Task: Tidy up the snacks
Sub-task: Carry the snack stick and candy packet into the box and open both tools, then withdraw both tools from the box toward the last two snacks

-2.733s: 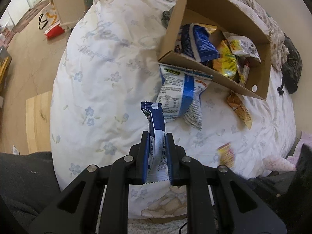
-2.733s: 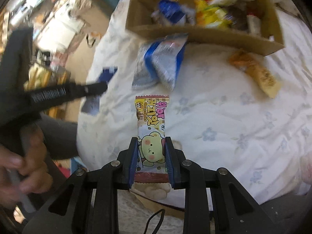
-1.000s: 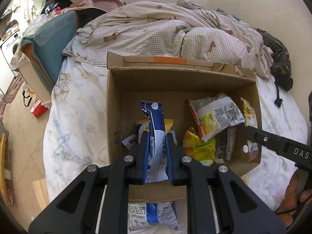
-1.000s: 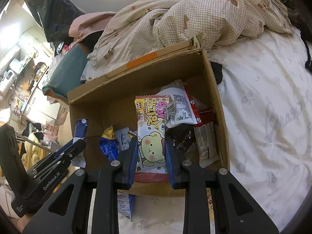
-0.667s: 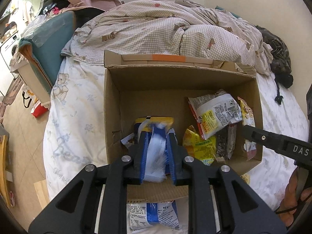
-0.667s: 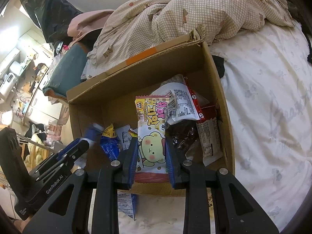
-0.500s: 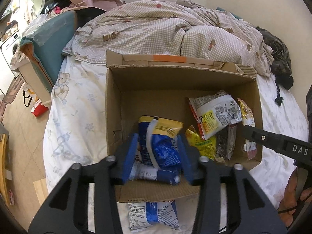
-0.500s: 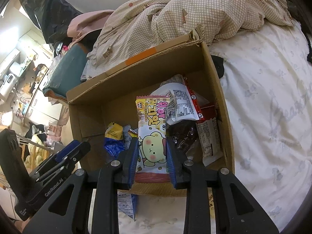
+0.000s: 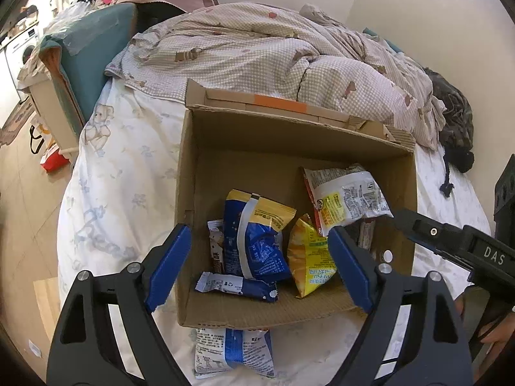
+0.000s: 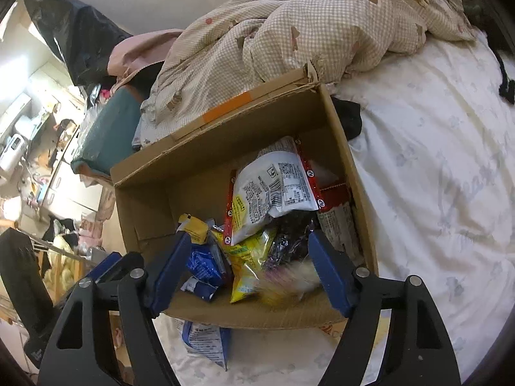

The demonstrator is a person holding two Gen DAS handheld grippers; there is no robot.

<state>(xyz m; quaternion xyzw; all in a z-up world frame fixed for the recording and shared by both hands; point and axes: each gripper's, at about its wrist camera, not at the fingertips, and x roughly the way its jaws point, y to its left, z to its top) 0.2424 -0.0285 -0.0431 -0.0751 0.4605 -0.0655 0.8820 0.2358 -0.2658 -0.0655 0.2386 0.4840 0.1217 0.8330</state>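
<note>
Left hand-held gripper [image 9: 259, 267] opening wide, empty; its blue wafer bar [image 9: 236, 286] now lies in the cardboard box [image 9: 289, 138]. Right hand-held gripper [image 10: 248, 271] opening too, bear-print snack [image 10: 286, 281] dropping in blurred. Blue-white bag [image 9: 235, 350] remains on bed.

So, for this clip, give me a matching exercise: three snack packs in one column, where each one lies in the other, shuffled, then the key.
Things:
1. slim blue-and-white bar
2. white pack with red edge
3. blue-and-white bag

Places:
A. on the bedsheet, outside the cardboard box
B. on the box floor by the near wall
C. leaning near the box's right wall

Pairs: 1-B, 2-C, 3-A
</note>
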